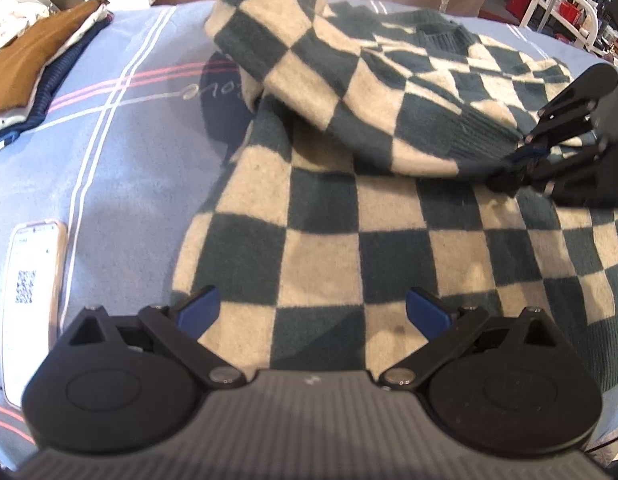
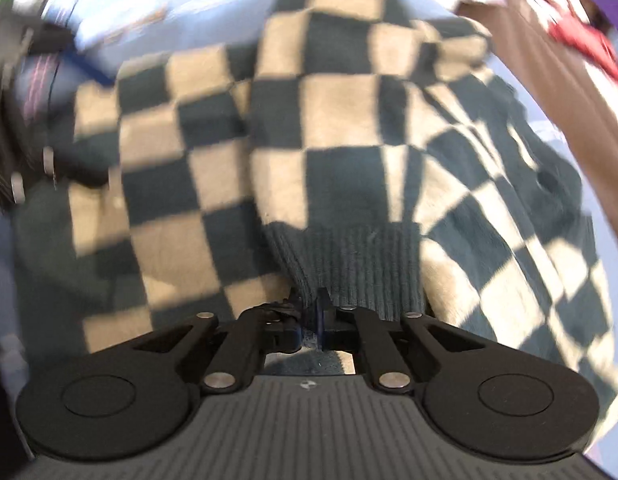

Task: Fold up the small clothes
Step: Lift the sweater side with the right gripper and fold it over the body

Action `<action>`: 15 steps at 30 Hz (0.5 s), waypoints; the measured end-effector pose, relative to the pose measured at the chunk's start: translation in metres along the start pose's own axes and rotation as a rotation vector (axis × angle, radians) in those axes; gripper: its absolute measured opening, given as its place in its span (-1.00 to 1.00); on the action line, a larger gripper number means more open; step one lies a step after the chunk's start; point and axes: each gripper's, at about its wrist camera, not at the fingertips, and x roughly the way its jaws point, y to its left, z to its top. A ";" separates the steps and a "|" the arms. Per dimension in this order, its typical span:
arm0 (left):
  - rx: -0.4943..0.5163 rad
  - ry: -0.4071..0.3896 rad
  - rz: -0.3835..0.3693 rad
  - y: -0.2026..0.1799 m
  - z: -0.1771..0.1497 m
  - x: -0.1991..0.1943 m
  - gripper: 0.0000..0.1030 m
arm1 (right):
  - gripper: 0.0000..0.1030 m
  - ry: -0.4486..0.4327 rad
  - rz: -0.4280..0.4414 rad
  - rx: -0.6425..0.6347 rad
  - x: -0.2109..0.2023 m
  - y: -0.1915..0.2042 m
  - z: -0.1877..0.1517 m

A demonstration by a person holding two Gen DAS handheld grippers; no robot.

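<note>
Bright sunlight, sharp shadows; right wrist view motion-blurred, both fisheye-warped at edges.

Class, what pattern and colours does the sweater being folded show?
The sweater is a dark teal and cream checkerboard, clearest in the left wrist view.

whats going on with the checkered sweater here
A person with a gripper in each hand is folding a checkered sweater spread on a blue striped sheet. The right gripper is shut on the ribbed sleeve cuff, and the sleeve lies across the sweater's body. The left gripper hangs open over the near part of the sweater, holding nothing. Folded clothes sit at the far left.
</note>
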 end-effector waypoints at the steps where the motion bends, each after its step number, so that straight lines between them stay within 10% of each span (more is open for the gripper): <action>1: 0.002 -0.013 0.000 0.000 0.001 -0.001 0.96 | -0.80 -0.029 0.040 0.097 -0.012 -0.010 0.006; 6: 0.076 -0.092 -0.016 -0.008 0.011 0.001 0.96 | -0.80 -0.254 0.297 0.560 -0.082 -0.070 0.030; 15: 0.303 -0.263 -0.118 -0.068 0.065 0.003 0.97 | -0.81 -0.531 0.370 0.812 -0.207 -0.152 0.058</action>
